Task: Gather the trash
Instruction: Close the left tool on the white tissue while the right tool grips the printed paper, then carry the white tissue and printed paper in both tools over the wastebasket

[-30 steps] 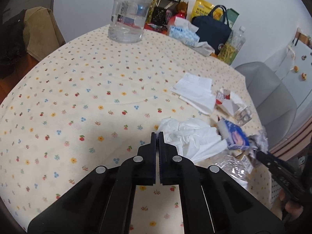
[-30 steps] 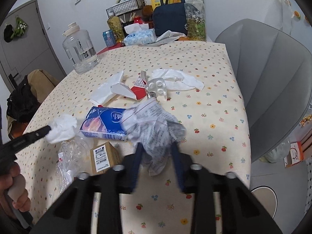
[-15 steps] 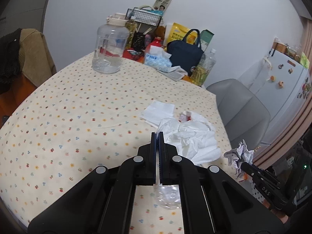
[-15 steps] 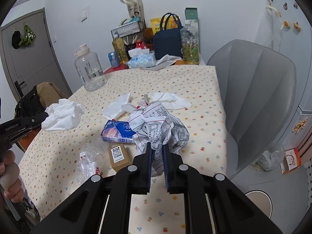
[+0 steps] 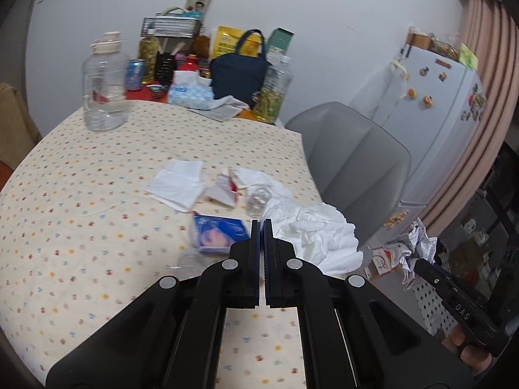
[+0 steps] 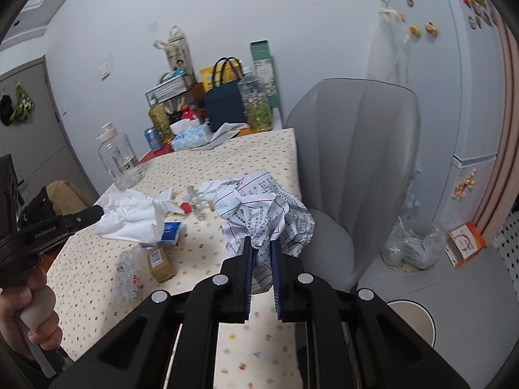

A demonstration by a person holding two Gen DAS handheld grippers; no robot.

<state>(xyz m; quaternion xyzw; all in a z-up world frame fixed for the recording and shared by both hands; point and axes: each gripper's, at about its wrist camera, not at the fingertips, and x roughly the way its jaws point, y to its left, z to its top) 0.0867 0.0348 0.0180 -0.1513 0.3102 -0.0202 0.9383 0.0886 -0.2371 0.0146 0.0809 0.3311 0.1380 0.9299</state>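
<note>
**Trash lifted clear in both grippers**

Trash is in both of your grippers. Your left gripper (image 5: 262,222) is pinched tight on the white tissue wad (image 5: 319,240), which hangs off its right side above the table's near corner. Your right gripper (image 6: 262,243) is clamped on the crumpled printed paper (image 6: 264,210), jaws narrow with the paper squeezed between the pads.

A second ago the tissue wad still lay on the floral tablecloth (image 5: 81,194) and the right jaws stood wider, loosely around the paper. Both pieces are now up off the cloth, and the table has dropped lower and farther away in each view (both cameras now see much more wall and fridge).

The left wrist view shows what remains on the cloth: a flat white napkin (image 5: 176,183), a blue packet (image 5: 219,231), a red-and-white carton (image 5: 227,191) and a clear blister piece (image 5: 258,199). It catches your right gripper only at the far right edge, with the paper held beyond the table edge.

The right wrist view alone shows the small brown box (image 6: 159,261), the crushed clear plastic (image 6: 128,275) beside it, and a clear bag (image 6: 410,248) on the floor by the grey chair (image 6: 353,168). It also shows your left hand (image 6: 30,304) on its handle.
</note>
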